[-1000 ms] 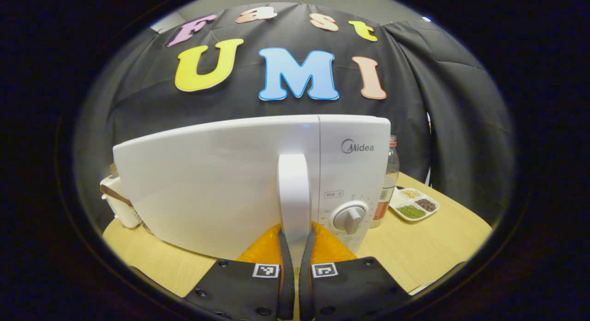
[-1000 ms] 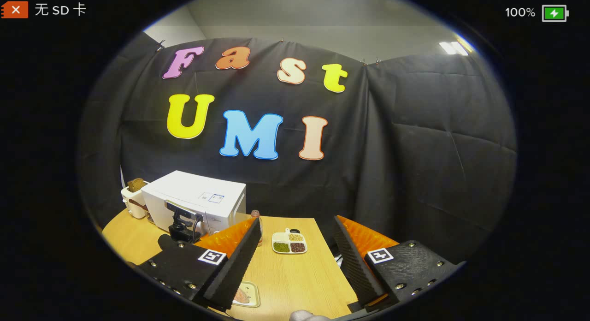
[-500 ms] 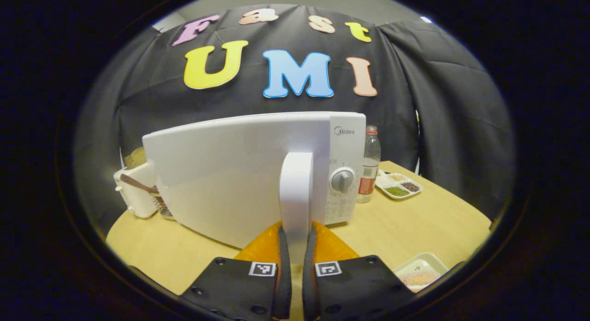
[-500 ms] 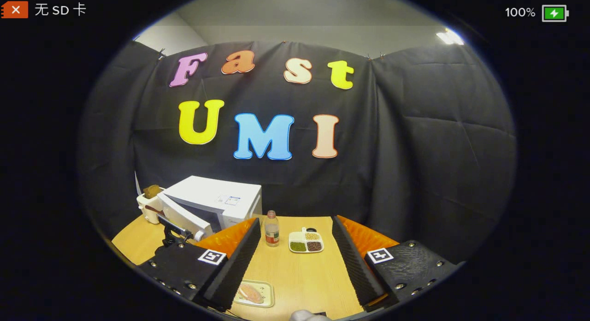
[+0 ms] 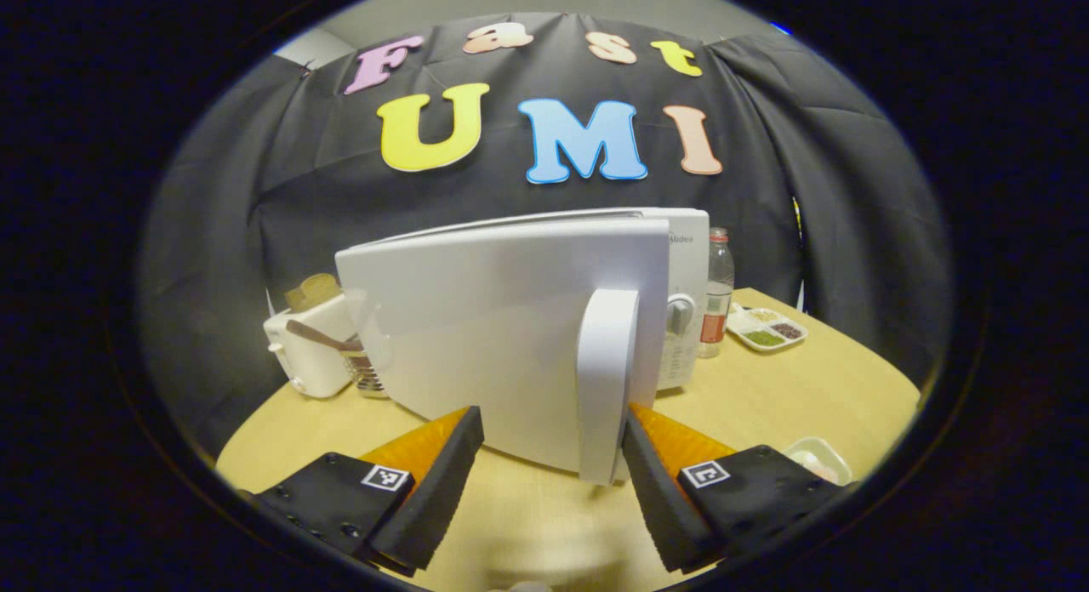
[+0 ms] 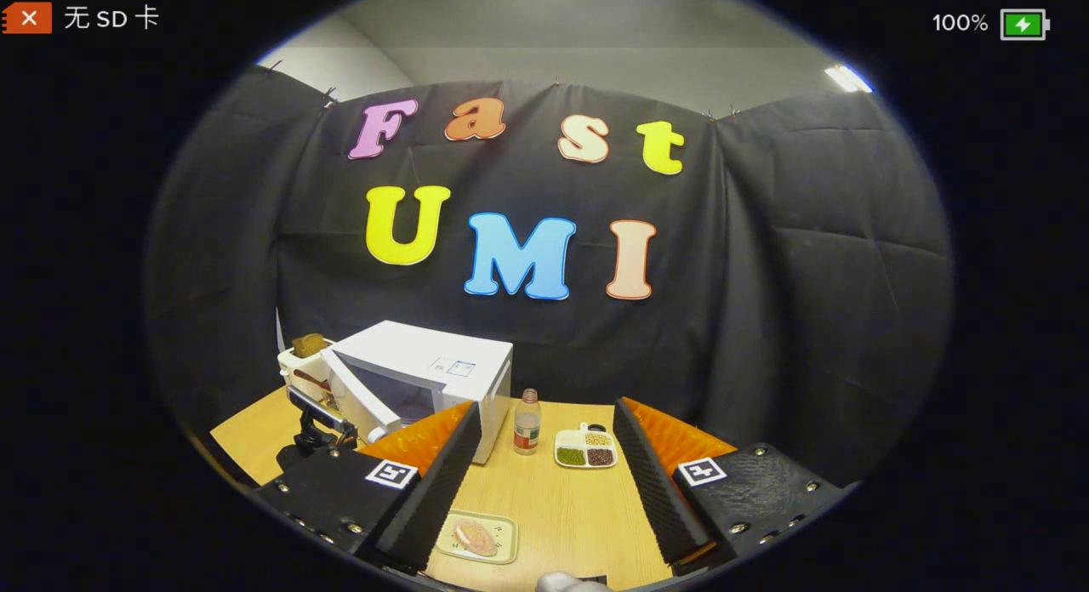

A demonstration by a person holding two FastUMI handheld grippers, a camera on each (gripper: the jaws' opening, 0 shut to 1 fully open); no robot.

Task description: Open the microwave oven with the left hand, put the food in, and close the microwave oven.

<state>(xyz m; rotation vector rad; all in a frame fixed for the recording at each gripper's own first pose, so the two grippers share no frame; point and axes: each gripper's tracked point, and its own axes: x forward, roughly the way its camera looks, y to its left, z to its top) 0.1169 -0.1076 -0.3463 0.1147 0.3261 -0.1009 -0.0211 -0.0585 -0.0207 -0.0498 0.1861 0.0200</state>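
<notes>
Left gripper view: my left claw (image 5: 544,481), spread beside the white microwave door's upright handle (image 5: 606,384), could bump the door shut.

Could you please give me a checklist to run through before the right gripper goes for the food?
1. Microwave door swung open: ok.
2. Left gripper let go of the handle, jaws spread: ok.
3. Right gripper open and empty: ok.
4. Food tray on the table, between and below the right jaws: ok.
5. Path from tray to cavity free of the bottle and dish: ok; both stand to the right.
6. Cavity empty: cannot tell.
</notes>
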